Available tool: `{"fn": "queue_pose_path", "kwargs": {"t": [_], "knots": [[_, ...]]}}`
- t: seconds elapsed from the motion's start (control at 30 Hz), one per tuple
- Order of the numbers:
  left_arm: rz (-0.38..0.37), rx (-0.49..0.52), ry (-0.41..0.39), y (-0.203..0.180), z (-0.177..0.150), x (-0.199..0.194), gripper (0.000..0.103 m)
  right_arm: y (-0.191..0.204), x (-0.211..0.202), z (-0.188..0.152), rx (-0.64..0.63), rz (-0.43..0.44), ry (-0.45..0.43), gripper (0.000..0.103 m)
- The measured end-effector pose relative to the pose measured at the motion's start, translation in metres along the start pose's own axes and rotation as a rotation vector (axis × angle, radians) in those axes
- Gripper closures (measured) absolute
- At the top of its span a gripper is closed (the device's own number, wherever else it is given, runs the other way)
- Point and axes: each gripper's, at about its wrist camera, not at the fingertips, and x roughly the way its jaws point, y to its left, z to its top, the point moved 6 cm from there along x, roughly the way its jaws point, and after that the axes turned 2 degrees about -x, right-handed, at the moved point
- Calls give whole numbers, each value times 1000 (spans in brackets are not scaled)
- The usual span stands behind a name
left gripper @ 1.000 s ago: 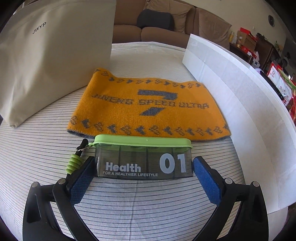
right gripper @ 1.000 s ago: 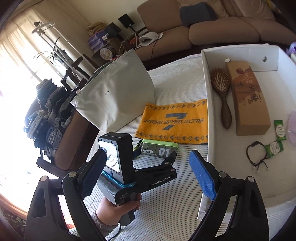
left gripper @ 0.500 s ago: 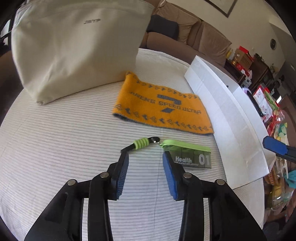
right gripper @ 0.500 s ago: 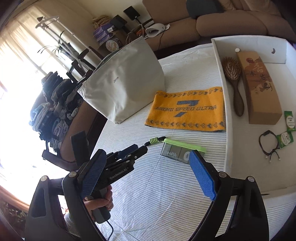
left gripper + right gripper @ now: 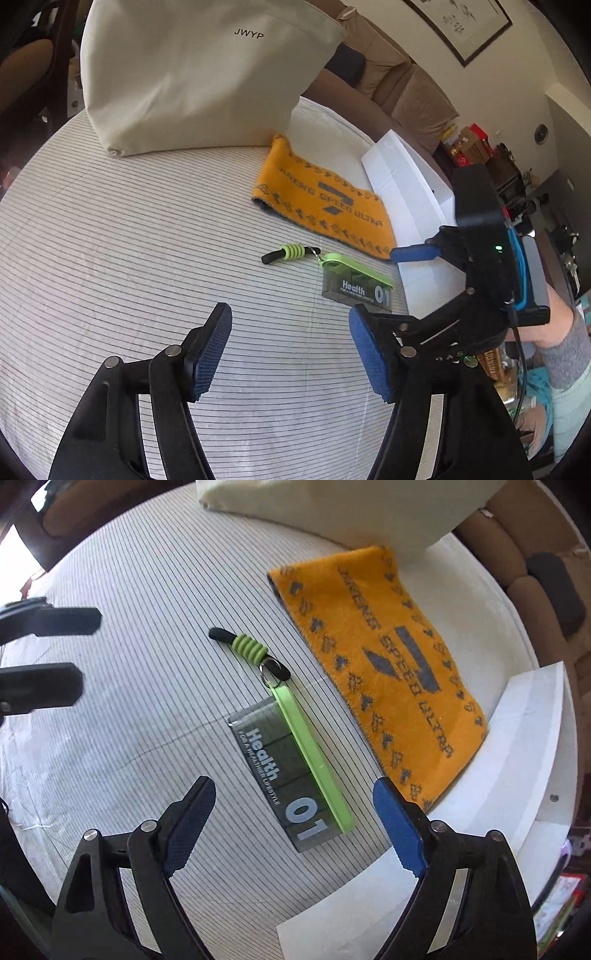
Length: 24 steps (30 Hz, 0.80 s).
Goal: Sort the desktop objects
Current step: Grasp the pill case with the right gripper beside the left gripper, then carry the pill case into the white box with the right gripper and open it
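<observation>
A smoky grey pill box (image 5: 284,775) with a green lid, marked "Health 01", lies on the striped tablecloth with its green coiled strap (image 5: 249,648) stretched out behind it. My right gripper (image 5: 293,792) points straight down over the box. Its jaws are closing with the box between the blue pads (image 5: 397,823), which are clear of it. In the left wrist view the box (image 5: 354,288) sits ahead and to the right, with the right gripper (image 5: 391,286) over it. My left gripper (image 5: 289,312) stands back from the box, jaws opening, nothing between them. An orange towel (image 5: 384,664) lies beside the box.
A beige "JWYP" bag (image 5: 192,74) stands at the back of the table. A white tray's wall (image 5: 517,757) borders the towel and box on the right. The left gripper (image 5: 90,653) shows at the left edge. A person's grey sleeve (image 5: 565,354) is on the right.
My left gripper backed away from the pill box it straddled, narrowed, then widened again. My right gripper swung down from high over the table and now points down over the box.
</observation>
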Motion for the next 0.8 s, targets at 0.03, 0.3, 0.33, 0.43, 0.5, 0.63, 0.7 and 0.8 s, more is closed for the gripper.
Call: {"fn": "queue_pose_path", "kwargs": {"t": [0.03, 0.3, 0.33, 0.43, 0.5, 0.63, 0.7, 0.8], "knots": [[-9, 0, 5, 0, 0, 0, 35, -1, 6, -1, 0, 24, 25, 29], [-103, -41, 65, -8, -12, 14, 35, 8, 4, -13, 3, 53, -1, 60], [-133, -60, 76, -9, -14, 16, 35, 11, -4, -16, 11, 55, -32, 60], [-240, -121, 104, -17, -20, 23, 33, 21, -29, -30, 38, 73, -127, 61], [-285, -137, 104, -24, -21, 21, 33, 27, -45, -42, 44, 60, -174, 61], [-364, -155, 101, -42, -18, 9, 30, 33, -84, -66, 38, 23, -243, 61], [-363, -147, 99, -53, -15, 3, 30, 27, -107, -75, 28, -9, -259, 61], [-366, -103, 97, -84, -6, -6, 30, 14, -147, -83, 29, -45, -282, 61]]}}
